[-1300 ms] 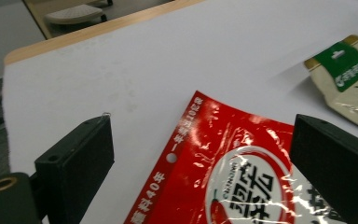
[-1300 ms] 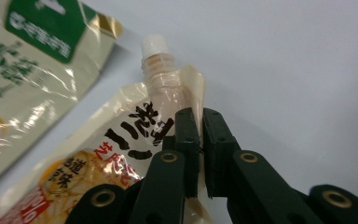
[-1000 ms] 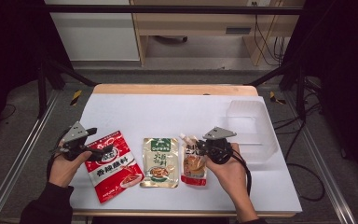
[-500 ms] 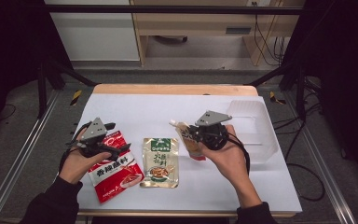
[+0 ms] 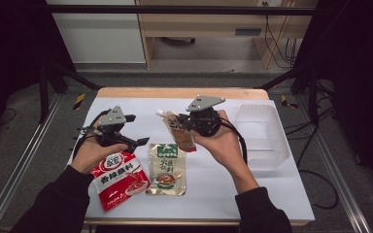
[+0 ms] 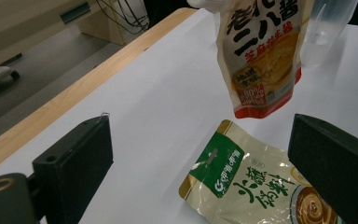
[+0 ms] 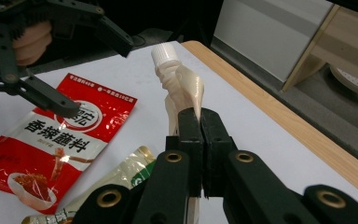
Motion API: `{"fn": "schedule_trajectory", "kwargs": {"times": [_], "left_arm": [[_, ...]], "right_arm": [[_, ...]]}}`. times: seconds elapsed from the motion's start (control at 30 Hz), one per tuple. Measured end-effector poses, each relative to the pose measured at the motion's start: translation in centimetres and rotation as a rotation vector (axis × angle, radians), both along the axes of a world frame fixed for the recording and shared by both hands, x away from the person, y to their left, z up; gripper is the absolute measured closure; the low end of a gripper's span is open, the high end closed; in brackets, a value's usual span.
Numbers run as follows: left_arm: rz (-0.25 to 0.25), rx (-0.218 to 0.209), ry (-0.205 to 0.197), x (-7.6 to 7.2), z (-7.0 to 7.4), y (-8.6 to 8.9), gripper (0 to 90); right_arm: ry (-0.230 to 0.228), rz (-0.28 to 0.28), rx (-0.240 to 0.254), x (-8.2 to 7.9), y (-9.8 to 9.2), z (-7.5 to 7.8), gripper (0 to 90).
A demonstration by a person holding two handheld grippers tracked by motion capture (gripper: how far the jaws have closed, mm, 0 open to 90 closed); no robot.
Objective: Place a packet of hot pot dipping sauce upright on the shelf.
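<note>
Over the white table, right gripper (image 5: pixel 182 127) pinches the cream-and-orange spouted sauce pouch (image 5: pixel 178 130) aloft; probably the clear plastic bin (image 5: pixel 264 138) next, while left gripper (image 5: pixel 137 130) gapes empty.

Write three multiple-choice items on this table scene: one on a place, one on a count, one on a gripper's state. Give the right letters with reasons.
1. Where is the spouted sauce pouch?
A. Lifted above the table in the right gripper
B. Flat on the table
C. Inside the clear plastic bin

2. How many pouches are in the scene?
A. Two
B. Three
C. Five

3. How does the left gripper stand?
A. Shut on the red seasoning pouch
B. Shut on the green-topped pouch
C. Open, holding nothing

Answers: 1 A, the right gripper view shows the jaws clamped on it in the air. 2 B, red, green-topped and spouted. 3 C, its jaws stand wide apart with bare table between them.
</note>
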State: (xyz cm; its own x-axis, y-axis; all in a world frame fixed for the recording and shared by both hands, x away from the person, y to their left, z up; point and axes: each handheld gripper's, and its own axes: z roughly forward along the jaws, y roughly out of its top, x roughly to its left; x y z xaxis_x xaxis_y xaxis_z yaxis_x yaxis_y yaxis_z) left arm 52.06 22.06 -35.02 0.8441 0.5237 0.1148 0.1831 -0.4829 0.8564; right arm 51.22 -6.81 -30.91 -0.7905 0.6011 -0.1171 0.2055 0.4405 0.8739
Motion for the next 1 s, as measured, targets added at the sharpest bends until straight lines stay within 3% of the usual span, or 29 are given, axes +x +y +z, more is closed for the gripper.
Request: {"fn": "schedule_trajectory", "kwargs": {"times": [0.2, 0.3, 0.4, 0.63, 0.83, 1.0], "left_arm": [[-0.032, -0.015, 0.018, 0.4, 0.2, -0.3, 8.8], [-0.053, 0.002, 0.016, 0.2, 0.4, -0.6, 10.7], [-0.075, -0.01, 0.03, 0.3, 0.4, -0.8, 16.0], [-0.126, -0.007, 0.048, 0.6, 0.5, -1.1, 39.0], [-0.16, 0.017, 0.082, 0.9, 0.3, -1.0, 50.8], [-0.176, 0.014, 0.1, 1.1, 0.3, -1.0, 61.3]], "right_arm": [[-0.006, 0.025, 0.011, -0.1, 0.7, 0.3, 89.2], [-0.013, 0.042, 0.006, -0.3, 1.1, 0.3, 89.2], [-0.014, 0.054, 0.015, -0.5, 1.4, 0.3, 89.2], [-0.001, 0.093, 0.03, -0.9, 2.4, -0.2, 89.2], [0.008, 0.116, 0.031, -1.2, 3.1, -0.6, 89.2], [0.015, 0.13, 0.044, -1.3, 3.4, -0.7, 89.3]]}}
